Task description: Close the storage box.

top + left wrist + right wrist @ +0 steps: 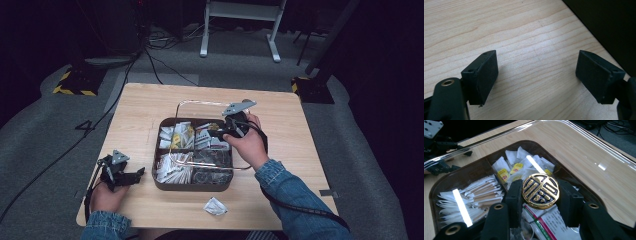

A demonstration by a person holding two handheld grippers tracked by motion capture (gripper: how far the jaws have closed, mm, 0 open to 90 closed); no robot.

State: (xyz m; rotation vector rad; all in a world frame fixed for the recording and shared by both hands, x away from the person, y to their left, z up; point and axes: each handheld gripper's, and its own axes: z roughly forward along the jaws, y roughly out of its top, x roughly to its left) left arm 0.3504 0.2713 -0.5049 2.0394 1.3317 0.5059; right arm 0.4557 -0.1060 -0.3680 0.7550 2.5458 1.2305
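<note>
Clear lid [584, 147] at frame centre of the high view, tilted above the brown sectioned tray [165, 186], right gripper [540, 192] clamped on its round gold knob [540, 191], knob face turned toward that gripper's camera, left gripper [537, 75] released, jaws wide over bare table [524, 32] at lower left.

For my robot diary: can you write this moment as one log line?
right tool: shut on lid knob | clear lid: lifted over sachet box | left tool: open, nothing held, over table

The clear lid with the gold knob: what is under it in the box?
Under the clear lid, the box holds white sachets, yellow-tagged tea bags and printed packets. The gold knob and right gripper cover the middle.
</note>
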